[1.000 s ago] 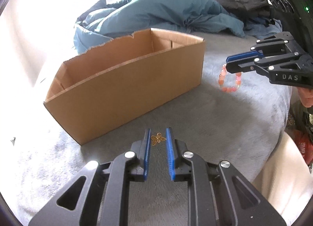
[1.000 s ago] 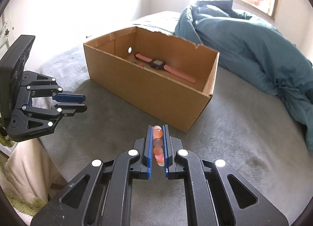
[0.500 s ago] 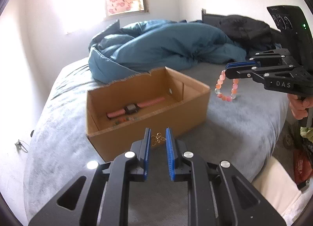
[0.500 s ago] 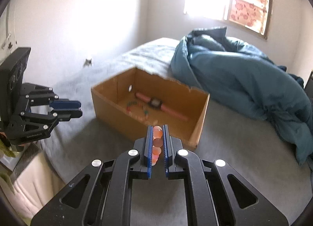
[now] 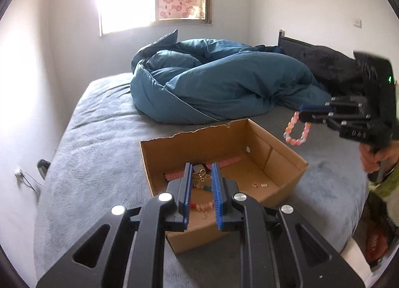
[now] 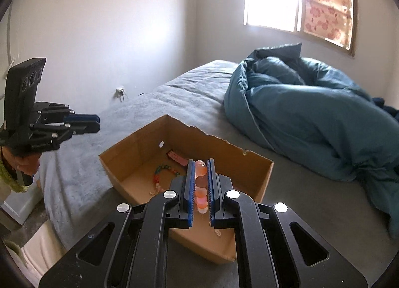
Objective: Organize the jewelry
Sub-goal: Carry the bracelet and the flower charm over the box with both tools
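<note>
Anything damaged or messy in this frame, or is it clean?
The cardboard box has a ragged, torn top edge along its far wall, and the blue duvet lies bunched up on the bed. Otherwise nothing stands out.

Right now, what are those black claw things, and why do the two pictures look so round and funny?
Those claws are grippers, like big tweezers. A person holds one in each hand, and each has a small wide-eyed camera looking along its two fingers, which bends the picture round. One picture is from the left gripper, the other from the right gripper. Each camera can also see the other gripper off to the side.

Below them is a bed with a grey cover, a bunched blue duvet and an open cardboard box. In the box lie a pink watch, a string of colourful beads and some tiny gold bits.

The left gripper pinches a little gold butterfly charm. The right one pinches a pink bead bracelet, which dangles in a loop.
</note>
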Available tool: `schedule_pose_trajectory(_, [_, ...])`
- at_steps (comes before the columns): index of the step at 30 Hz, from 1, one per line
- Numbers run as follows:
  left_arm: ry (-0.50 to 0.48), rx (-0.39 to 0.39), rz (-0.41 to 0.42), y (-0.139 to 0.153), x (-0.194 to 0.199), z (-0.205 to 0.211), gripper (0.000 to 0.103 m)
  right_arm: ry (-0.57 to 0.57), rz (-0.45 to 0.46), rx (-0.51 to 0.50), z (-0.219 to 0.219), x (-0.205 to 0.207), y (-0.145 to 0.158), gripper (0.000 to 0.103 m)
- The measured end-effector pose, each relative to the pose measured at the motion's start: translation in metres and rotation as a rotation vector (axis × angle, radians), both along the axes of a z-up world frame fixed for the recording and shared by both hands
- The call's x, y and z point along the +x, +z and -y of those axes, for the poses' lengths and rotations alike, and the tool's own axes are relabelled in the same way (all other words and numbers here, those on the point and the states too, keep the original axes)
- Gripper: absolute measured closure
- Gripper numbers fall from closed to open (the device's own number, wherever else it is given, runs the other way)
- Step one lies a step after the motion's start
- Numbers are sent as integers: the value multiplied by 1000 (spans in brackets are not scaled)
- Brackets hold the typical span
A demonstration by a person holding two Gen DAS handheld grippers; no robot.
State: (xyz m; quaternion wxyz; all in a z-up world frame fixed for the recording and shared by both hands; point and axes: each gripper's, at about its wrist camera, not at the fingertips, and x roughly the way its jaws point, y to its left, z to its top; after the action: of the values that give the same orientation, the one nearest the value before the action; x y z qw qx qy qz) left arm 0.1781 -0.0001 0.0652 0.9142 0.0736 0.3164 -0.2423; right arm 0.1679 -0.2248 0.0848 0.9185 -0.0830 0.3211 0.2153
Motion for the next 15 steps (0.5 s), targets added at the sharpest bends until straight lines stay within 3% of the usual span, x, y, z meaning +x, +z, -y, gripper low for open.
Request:
schedule_pose_trajectory(5, [-32, 15, -79, -23, 38, 4, 88, 15, -58, 2, 4, 30, -28, 95])
schedule_pose_trajectory(15, [-90, 241, -214, -86, 61, 28, 88, 55, -142, 24, -1, 56, -66, 95])
